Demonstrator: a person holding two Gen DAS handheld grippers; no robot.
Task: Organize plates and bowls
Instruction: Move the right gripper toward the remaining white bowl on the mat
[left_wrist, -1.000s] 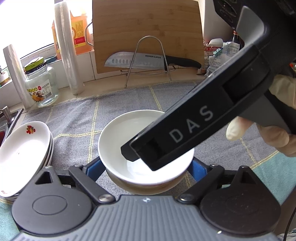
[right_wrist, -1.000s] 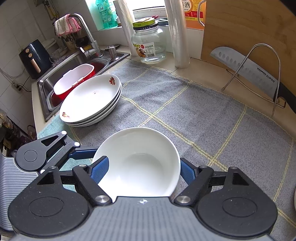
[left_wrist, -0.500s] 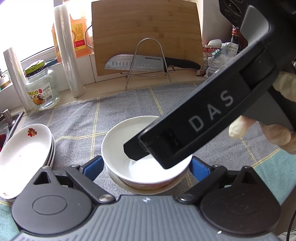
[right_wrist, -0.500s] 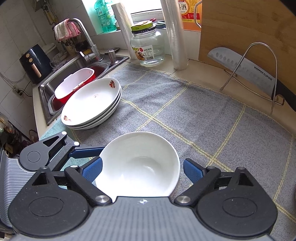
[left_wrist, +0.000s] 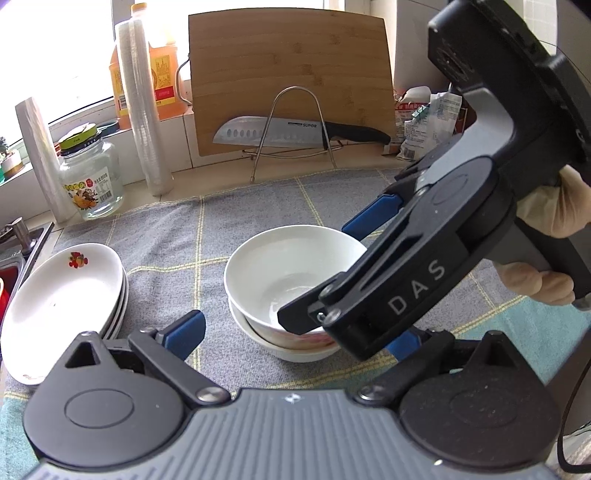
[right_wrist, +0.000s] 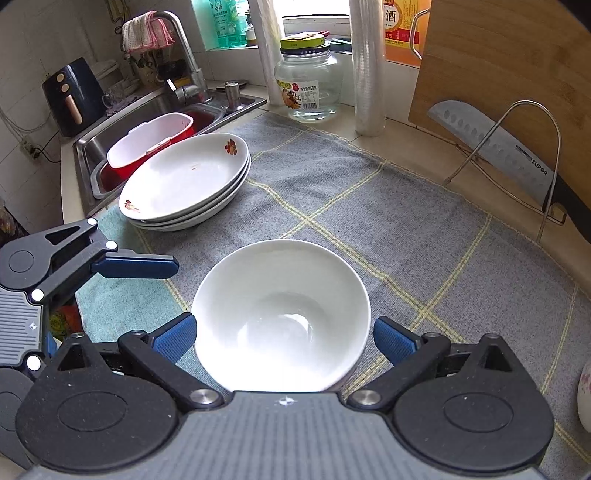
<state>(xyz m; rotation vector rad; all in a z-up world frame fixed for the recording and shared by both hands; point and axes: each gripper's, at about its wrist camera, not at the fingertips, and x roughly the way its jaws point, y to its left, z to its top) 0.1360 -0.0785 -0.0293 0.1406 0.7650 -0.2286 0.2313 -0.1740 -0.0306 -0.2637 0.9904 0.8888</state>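
A white bowl (left_wrist: 284, 269) sits nested in a second bowl (left_wrist: 295, 350) on the grey cloth; it also shows in the right wrist view (right_wrist: 280, 314). A stack of white flowered plates (left_wrist: 62, 299) lies to the left, and shows in the right wrist view (right_wrist: 188, 181) too. My left gripper (left_wrist: 295, 332) is open, its blue pads well apart, just in front of the bowls. My right gripper (right_wrist: 284, 338) is open with a pad on each side of the top bowl, not touching it. Its body (left_wrist: 424, 266) crosses the left wrist view.
A checked grey cloth (right_wrist: 369, 206) covers the counter. A knife on a wire rack (left_wrist: 295, 133) and a bamboo board (left_wrist: 291, 74) stand at the back, with a glass jar (left_wrist: 88, 181) and film rolls (left_wrist: 142, 99). The sink (right_wrist: 122, 133) holds a red tub. Another bowl's edge (right_wrist: 584, 395) shows at far right.
My right gripper has opened and let go of the top bowl, which now rests in the lower bowl. Both grippers have drawn back and up from the bowls.
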